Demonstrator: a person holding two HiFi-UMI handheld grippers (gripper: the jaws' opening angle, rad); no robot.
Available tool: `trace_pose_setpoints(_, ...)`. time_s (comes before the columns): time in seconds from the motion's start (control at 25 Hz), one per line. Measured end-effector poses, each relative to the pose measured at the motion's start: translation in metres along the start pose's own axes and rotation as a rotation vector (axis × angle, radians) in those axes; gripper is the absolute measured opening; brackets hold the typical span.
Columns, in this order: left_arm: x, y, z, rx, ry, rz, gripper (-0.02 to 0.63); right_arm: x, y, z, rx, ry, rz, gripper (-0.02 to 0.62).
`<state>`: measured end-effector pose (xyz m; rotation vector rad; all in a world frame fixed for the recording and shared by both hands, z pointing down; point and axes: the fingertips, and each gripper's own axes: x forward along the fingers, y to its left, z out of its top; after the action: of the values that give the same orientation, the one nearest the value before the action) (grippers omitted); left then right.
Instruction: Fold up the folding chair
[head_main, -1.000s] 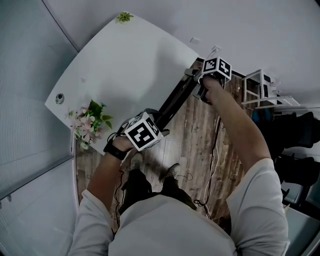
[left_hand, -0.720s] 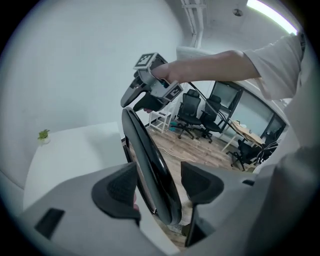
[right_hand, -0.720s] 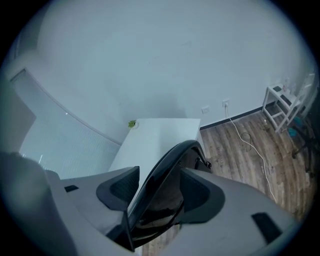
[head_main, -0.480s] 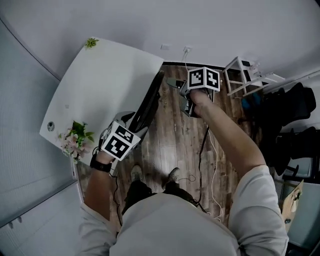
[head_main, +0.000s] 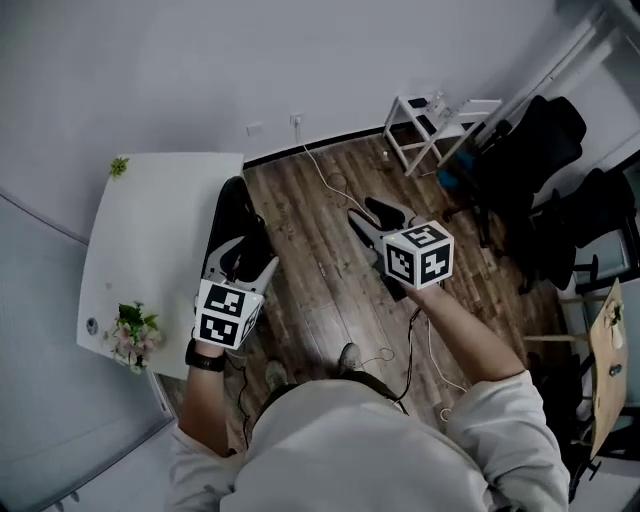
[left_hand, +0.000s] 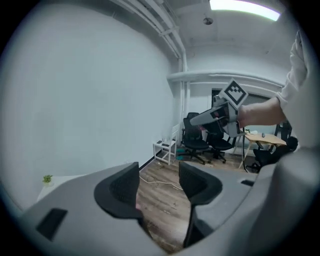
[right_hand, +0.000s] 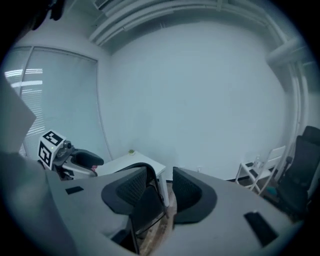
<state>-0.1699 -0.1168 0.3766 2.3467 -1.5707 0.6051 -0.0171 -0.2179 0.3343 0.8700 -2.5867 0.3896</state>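
Note:
The black folding chair stands folded flat, leaning against the right edge of the white table. My left gripper hovers just in front of it, apart from it. Its jaws are closing a little, and the left gripper view shows only floor between them. My right gripper is raised over the wooden floor, well right of the chair. Its jaws are closing on nothing. In the right gripper view the chair shows beyond the gap.
A pot of flowers and a small plant sit on the table. A white stool stands by the far wall, black office chairs are at the right, and a cable trails over the floor.
Both grippers have come off the chair and risen, the right one swinging far to the right. The chair stays folded against the table. The head view has tilted up.

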Motion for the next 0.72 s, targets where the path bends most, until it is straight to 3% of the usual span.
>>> trace_pose_setpoints(0.2, 0.012, -0.055, 0.032, -0.007, -0.054, -0.054, 0.221, -0.098, -0.025, -0.016, -0.064, -0.117, -0.093, 0.138)
trace_pose_setpoints(0.48, 0.016, -0.114, 0.056, -0.003, -0.104, -0.098, 0.161, -0.187, -0.040, -0.038, -0.115, -0.218, -0.214, 0.057)
trace_pose_setpoints(0.72, 0.008, -0.142, 0.063, -0.023, -0.139, -0.084, 0.020, -0.231, -0.041, -0.048, -0.122, -0.269, -0.263, 0.017)
